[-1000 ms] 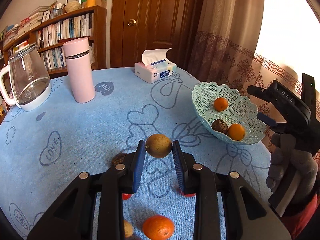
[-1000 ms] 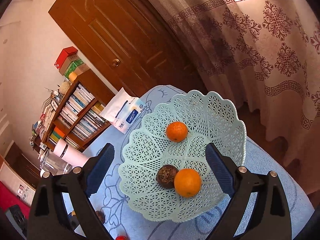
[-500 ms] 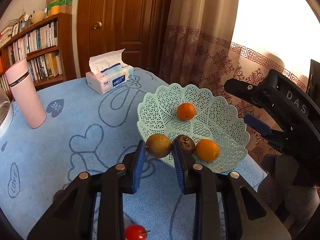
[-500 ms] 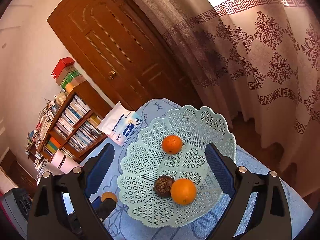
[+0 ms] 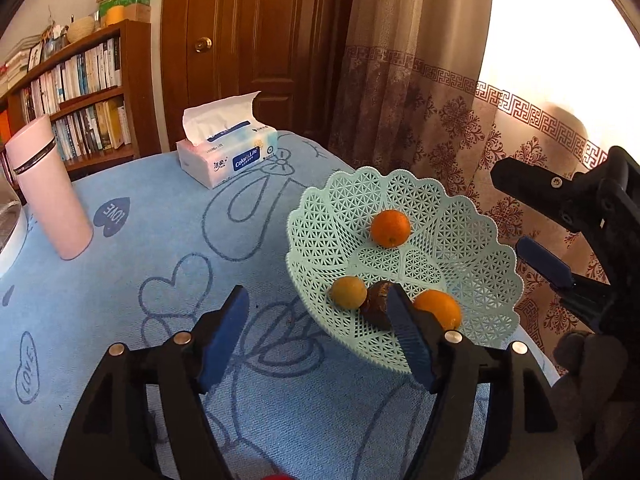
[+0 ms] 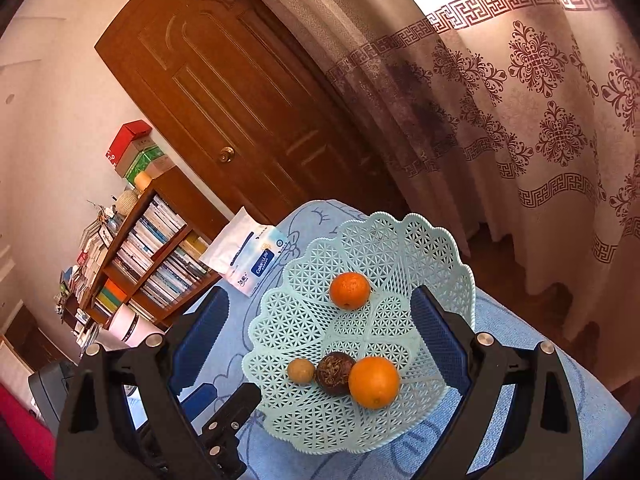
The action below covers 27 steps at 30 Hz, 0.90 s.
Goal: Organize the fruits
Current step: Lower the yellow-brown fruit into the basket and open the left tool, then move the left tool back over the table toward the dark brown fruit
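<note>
A mint lattice basket stands on the blue tablecloth at the table's right edge. In it lie a yellow-brown fruit, a dark wrinkled fruit and two oranges. My left gripper is open and empty, just before the basket's near rim. My right gripper is open and empty, above the basket; it shows at the right of the left wrist view.
A tissue box and a pink flask stand at the back of the table. A bookshelf, a door and curtains are behind. A red fruit peeks at the bottom edge.
My left gripper carried the yellow-brown fruit over to the basket and opened. The fruit now lies in the basket next to the dark fruit. My right gripper stayed open above the basket.
</note>
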{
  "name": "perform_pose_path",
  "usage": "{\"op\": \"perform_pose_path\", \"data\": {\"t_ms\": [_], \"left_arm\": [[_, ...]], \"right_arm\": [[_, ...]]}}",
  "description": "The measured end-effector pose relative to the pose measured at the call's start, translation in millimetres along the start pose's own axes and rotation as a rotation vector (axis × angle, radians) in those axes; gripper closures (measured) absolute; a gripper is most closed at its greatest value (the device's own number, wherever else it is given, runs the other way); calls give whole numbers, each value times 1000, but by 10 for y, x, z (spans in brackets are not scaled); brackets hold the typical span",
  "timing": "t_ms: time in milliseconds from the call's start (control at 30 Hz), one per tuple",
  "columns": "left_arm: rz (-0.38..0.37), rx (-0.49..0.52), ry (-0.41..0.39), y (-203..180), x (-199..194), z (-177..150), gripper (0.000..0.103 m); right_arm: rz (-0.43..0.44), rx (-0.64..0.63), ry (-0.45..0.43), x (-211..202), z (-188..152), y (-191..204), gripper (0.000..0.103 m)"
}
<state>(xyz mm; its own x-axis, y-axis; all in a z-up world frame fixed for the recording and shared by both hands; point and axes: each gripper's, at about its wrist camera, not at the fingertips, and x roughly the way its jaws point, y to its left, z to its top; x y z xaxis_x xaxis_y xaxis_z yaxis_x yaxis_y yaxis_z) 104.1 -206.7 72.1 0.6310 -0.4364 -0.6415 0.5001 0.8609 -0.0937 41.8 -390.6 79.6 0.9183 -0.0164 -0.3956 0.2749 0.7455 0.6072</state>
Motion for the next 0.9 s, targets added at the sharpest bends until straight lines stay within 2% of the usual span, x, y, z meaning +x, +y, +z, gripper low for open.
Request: {"op": "perform_pose_path", "data": {"t_ms": [133,300,400,633,900], "left_arm": [[87,-13,11,131,-8,-47,27],[112,-43,11,283,-97,-70,25],[131,-41,-11,335,-204,-61,18],[176,-47,-44,543,-484,-53,18],[233,-116,-71,917,-799,-103,16]], "right_arm": [[1,12,-9,-17,14,-27,9],[-2,8,-14,-22,12,-26,9],[-5,3,-16,-28,4,-20,9],[-12,-13,-33,-57,-1,2,9],[-16,-37,-34,-56,-17,33,9]]}}
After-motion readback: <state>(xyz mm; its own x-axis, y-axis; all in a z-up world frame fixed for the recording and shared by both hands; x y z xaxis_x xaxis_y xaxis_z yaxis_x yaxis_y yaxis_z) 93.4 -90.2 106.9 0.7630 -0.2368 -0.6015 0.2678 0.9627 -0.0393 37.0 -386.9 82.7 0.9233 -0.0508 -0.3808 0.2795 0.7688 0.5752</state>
